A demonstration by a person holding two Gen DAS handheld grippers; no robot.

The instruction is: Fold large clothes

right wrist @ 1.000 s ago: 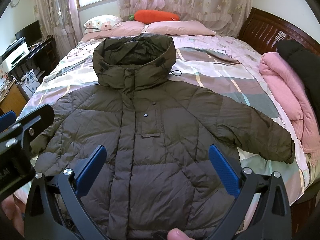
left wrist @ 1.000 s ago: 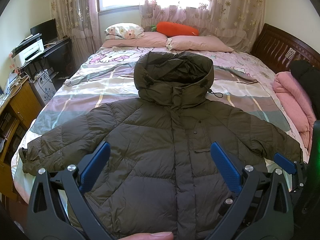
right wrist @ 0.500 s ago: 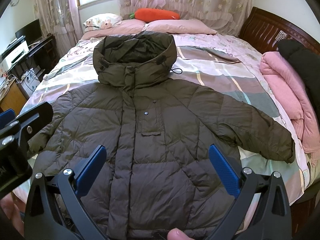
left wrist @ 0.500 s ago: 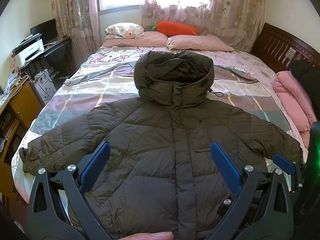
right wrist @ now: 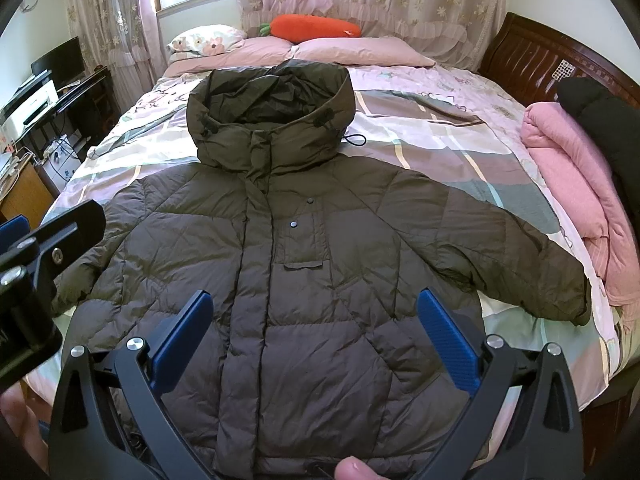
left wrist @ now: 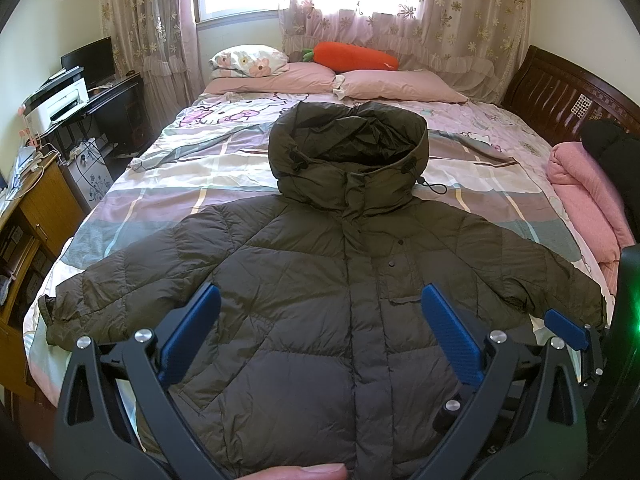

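A dark olive hooded puffer jacket (left wrist: 320, 300) lies front up and spread flat on the bed, hood (left wrist: 348, 152) toward the pillows, both sleeves stretched out sideways. It also shows in the right wrist view (right wrist: 304, 280). My left gripper (left wrist: 320, 320) is open and empty, held above the jacket's lower half. My right gripper (right wrist: 314, 324) is open and empty too, above the hem area. The left gripper's body shows at the left edge of the right wrist view (right wrist: 36, 256); a blue fingertip of the right one shows in the left wrist view (left wrist: 566, 328).
The bed (left wrist: 180, 184) has a patterned cover, pink pillows (left wrist: 400, 84) and an orange carrot plush (left wrist: 352, 56) at its head. A pink folded blanket (right wrist: 568, 184) with a black garment (right wrist: 600, 120) lies on the right. A desk with a printer (left wrist: 60, 100) stands left.
The right wrist view has crept slightly forward and down toward the jacket. The left view is almost unchanged. Both grippers stay open.
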